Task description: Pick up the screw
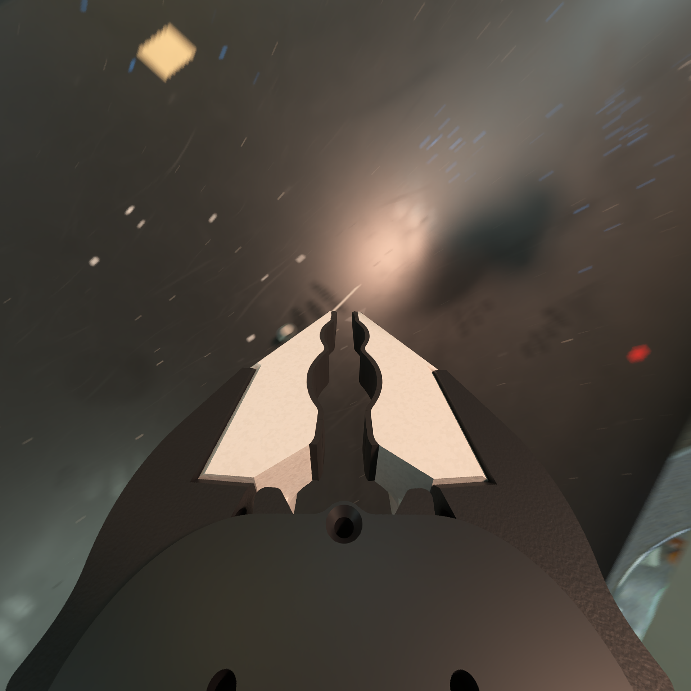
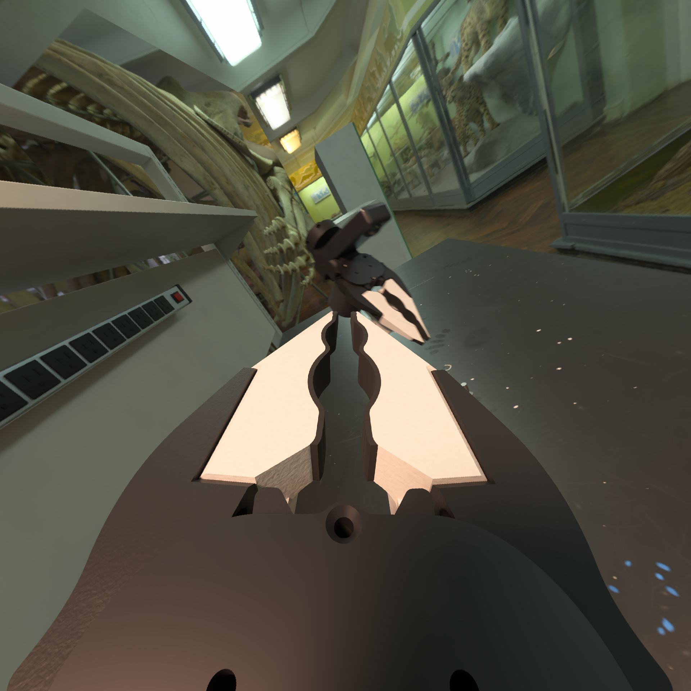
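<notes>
In the left wrist view my left gripper [image 1: 344, 314] points down at a dark, glossy table [image 1: 187, 336]; its jaws are nearly together with nothing between them. A small silvery round thing, likely the screw [image 1: 284, 332], lies on the table just left of the left fingertip and is partly hidden by it. My right gripper [image 2: 344, 314] is shut and empty, low over the same table [image 2: 561, 374]. The left gripper also shows in the right wrist view [image 2: 420, 336], tilted down above the table just beyond the right fingertips.
A white wall panel with a black power strip [image 2: 93, 347] and shelves [image 2: 112, 220] stands on the left of the table. The table's far edge [image 2: 523, 246] lies behind the left gripper. A silvery curved thing [image 1: 654, 531] sits at the lower right.
</notes>
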Robot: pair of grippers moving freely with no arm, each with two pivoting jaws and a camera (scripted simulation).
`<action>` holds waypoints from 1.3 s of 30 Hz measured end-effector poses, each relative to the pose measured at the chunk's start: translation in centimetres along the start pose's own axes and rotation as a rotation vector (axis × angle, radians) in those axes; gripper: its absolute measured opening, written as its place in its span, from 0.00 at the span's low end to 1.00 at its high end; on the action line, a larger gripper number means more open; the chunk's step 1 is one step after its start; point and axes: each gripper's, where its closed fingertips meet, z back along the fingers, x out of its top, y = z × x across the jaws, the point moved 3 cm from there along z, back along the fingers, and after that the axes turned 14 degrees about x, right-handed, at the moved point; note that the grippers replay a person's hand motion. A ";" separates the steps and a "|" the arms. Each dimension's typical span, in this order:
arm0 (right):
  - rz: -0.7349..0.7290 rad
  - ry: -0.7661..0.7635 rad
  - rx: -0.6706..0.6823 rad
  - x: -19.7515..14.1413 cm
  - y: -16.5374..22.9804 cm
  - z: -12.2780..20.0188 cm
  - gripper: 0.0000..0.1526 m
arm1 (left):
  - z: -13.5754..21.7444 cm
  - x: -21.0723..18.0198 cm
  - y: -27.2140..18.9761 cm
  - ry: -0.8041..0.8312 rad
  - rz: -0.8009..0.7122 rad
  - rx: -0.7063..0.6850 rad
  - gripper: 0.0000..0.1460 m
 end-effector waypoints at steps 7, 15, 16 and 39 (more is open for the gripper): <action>-0.078 0.003 0.036 -0.7 -0.9 0.0 0.04 | -6.9 -2.5 2.9 -0.001 -0.345 0.062 0.12; -0.115 -0.006 0.109 -0.8 -0.5 -0.3 0.04 | -9.1 -4.3 3.1 -0.051 -0.276 -0.153 0.13; -0.120 -0.004 0.116 -0.9 -0.4 -0.4 0.04 | -9.3 -4.5 3.2 -0.041 -0.272 -0.159 0.13; -0.138 0.037 0.113 -1.4 -0.5 -0.4 0.04 | -10.0 -6.4 3.2 -0.071 -0.309 -0.217 0.09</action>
